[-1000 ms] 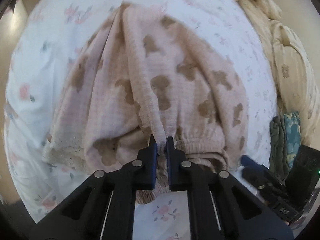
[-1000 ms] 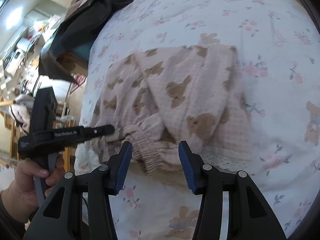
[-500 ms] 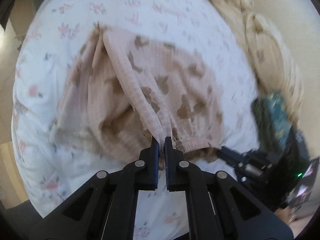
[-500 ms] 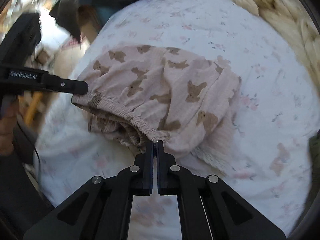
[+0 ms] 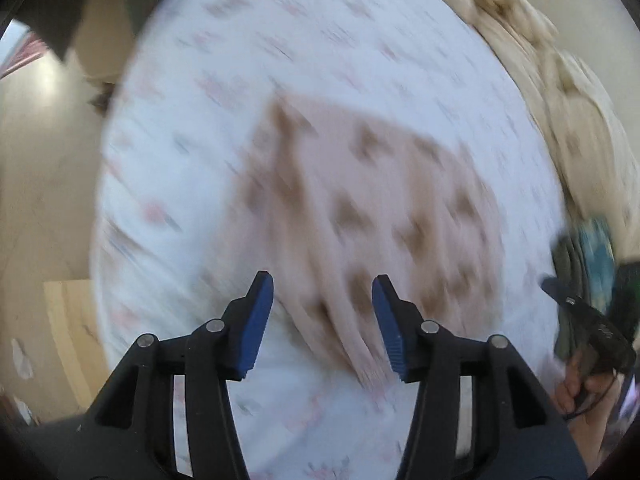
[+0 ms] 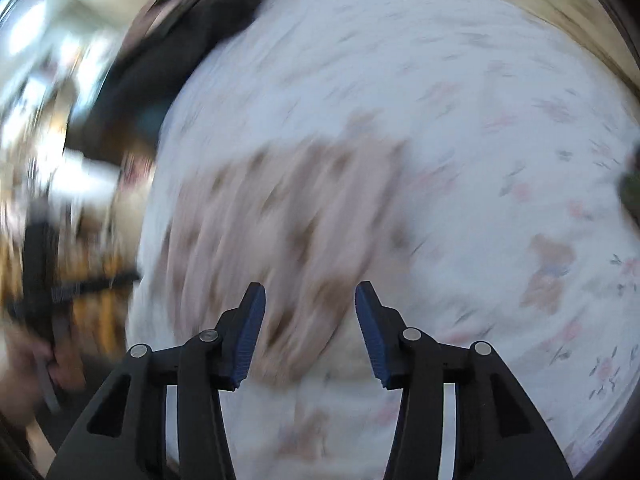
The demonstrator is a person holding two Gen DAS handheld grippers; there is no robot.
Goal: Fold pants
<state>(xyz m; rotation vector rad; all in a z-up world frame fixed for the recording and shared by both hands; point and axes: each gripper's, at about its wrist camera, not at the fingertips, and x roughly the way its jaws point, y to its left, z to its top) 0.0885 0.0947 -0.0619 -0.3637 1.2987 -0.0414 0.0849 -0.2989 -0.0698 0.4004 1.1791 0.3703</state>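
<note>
Since both frames are smeared with motion blur, I can only give the rough layout, but it's enough to read the moment. My left gripper [image 5: 322, 316] has its jaws opening, blue pads apart with nothing pinched between them; the pants [image 5: 360, 216] just lie on the bedsheet [image 5: 280, 20] behind the gap, in the centre of the frame. Same story on my right gripper [image 6: 308, 328]: jaws opening, no cloth in them, the pink bear-print fabric sitting centre-left of that view. Over at the right edge of the left view I can see the hand [image 5: 580, 388] carrying the other tool, with a cream blanket [image 5: 560, 92] bunched along the upper right.

My guess is the pants sit bunched and compact like that because a fold was just laid down and both grippers let go to clear off.

Compared with half a second ago, that's the big change: both sets of pads were clamped tight on the elastic waistband then, and now they're off it, with the pants looking further from the fingertips in both views.
</note>
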